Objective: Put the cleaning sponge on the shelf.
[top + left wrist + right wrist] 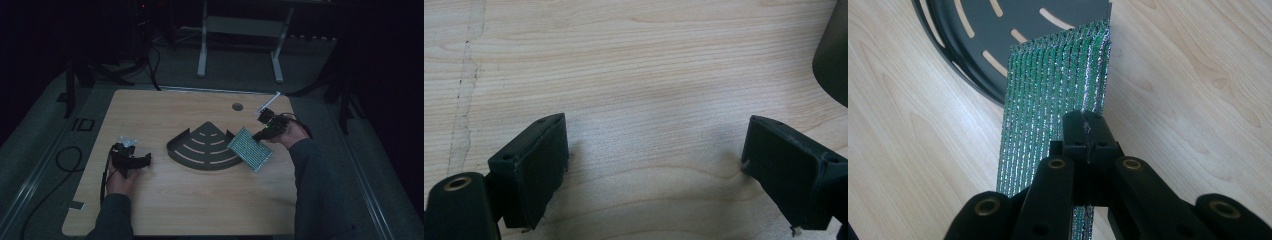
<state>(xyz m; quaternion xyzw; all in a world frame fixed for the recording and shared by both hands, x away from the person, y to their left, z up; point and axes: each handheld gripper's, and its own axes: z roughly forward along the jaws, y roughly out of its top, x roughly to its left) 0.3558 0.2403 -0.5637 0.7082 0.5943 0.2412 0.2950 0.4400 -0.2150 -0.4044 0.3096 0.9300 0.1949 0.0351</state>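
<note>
My right gripper (262, 134) is shut on one edge of a green, glittery ribbed scouring pad (250, 148), which hangs tilted beside the right end of a dark fan-shaped slotted tray (172, 150). In the right gripper view the jaws (1087, 131) meet on the pad (1048, 90), and the pad's far end reaches over the tray's rim (973, 30). My left gripper (145, 160) rests low at the table's left and points toward the tray. Its jaws (654, 170) stand wide open over bare wood, and the tray's curved edge (834, 55) is at the upper right.
A round cable hole (237, 106) sits in the wooden table (200, 200) behind the tray. A thin white stick (267, 103) lies near the back right corner. A white frame (240, 30) stands on the floor beyond the table, and a cable (67, 160) loops on the floor at left.
</note>
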